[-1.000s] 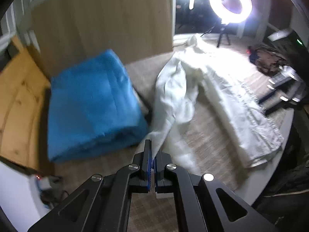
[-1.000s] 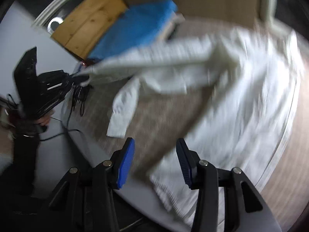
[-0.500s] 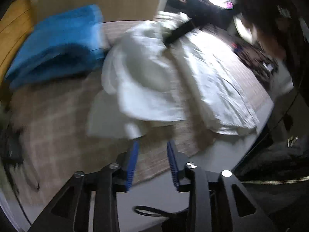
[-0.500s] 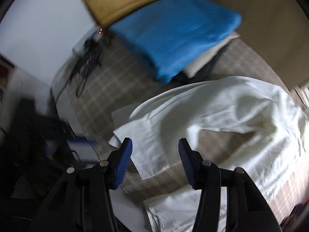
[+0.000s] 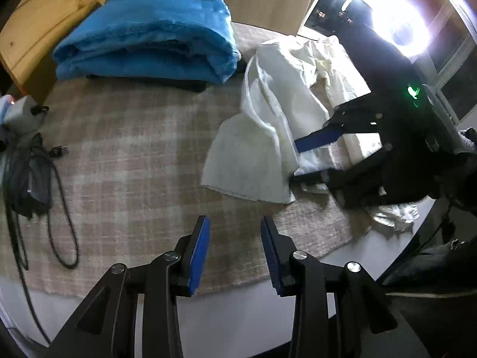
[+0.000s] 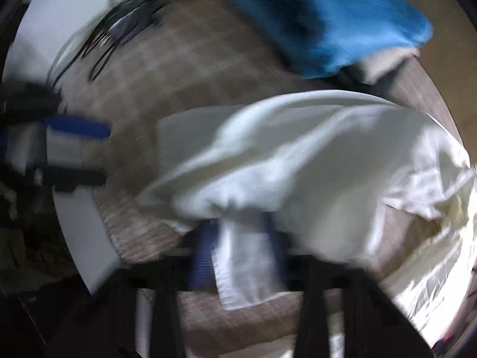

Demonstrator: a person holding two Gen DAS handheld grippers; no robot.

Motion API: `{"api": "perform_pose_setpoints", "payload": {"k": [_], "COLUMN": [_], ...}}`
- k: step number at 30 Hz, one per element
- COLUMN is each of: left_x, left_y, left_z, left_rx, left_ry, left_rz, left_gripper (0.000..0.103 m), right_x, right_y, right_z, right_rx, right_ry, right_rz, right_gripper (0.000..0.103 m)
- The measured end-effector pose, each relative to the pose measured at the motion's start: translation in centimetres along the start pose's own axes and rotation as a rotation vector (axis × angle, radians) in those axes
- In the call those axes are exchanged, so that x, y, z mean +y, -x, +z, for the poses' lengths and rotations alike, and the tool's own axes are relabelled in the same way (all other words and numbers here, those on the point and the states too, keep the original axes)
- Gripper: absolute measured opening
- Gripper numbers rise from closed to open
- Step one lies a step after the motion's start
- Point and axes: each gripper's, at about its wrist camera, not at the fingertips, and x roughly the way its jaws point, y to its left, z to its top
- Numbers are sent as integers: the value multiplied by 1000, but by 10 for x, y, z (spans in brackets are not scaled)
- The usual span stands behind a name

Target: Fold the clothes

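A white garment (image 5: 277, 113) lies crumpled on the right half of a checked beige cover (image 5: 134, 155). My left gripper (image 5: 235, 223) stands open and empty above the cover's front edge, a little short of the garment's near hem. My right gripper (image 5: 295, 162) reaches in from the right, its jaws closing on a fold of the garment. The right wrist view is blurred. There a white strip of the garment (image 6: 298, 155) runs down between the blue pads of my right gripper (image 6: 243, 238), and my left gripper (image 6: 89, 152) shows at the left.
A folded blue blanket (image 5: 149, 29) lies at the back left on darker folded items, against wooden boards (image 5: 53, 9). Black cables (image 5: 35, 161) and a small white box sit at the left. The white table edge (image 5: 238, 313) runs along the front. A ring light (image 5: 399, 29) glares at the back right.
My left gripper, shut on white cloth a second ago, has opened, let go and dropped toward the front edge. My right gripper has come down onto the garment and narrowed around a fold.
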Motion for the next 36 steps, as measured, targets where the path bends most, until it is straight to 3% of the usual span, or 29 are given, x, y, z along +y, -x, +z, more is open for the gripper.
{"api": "perform_pose_setpoints", "payload": {"k": [4,7,9,10,11,12,15,18,21,22,23,24,26,27,31,36], "left_x": [-21,-30,-31,-30,-30,-32,-50,-58,-32,-24,-6,9,39,52,96,75], "left_y": [-11,-27,-46,-52,-59,-61,-32,27,75,78,80,73,56,45,26,30], "left_z": [11,22,30,33,37,42,61,79,88,90,89,84,75,71,52,43], "left_rx": [-23,-26,6,25,57,73,24,-59,-94,-91,-74,-37,40,73,122,85], "left_ry": [-40,-50,-48,-49,-45,-42,-64,-32,57,84,102,93,68,85,226,168], "left_rz": [-27,0,14,13,-2,-20,-118,-280,-386,-389,-310,-183,78,154,199,124], "left_gripper": [34,34,28,8,1,1,1,1,2,2,4,5,25,29,29,35], "right_x": [-39,-65,-82,-90,-95,-102,-124,-143,-156,-157,-158,-158,-156,-153,-135,-93], "right_y": [44,80,101,112,122,132,168,204,230,235,239,239,235,229,200,149], "right_z": [-3,-10,-17,-21,-25,-30,-45,-59,-65,-63,-62,-59,-48,-42,-13,33], "right_rx": [-79,-146,-185,-207,-228,-250,-321,-388,-444,-453,-462,-466,-459,-449,-402,-310], "right_ry": [-135,-213,-261,-287,-309,-332,-379,-407,-426,-424,-421,-419,-408,-403,-369,-295], "right_rz": [78,120,151,165,178,191,191,180,165,152,141,140,155,166,221,298], "right_gripper": [4,4,4,4,4,4,4,4,4,4,4,4,4,4,4,4]}}
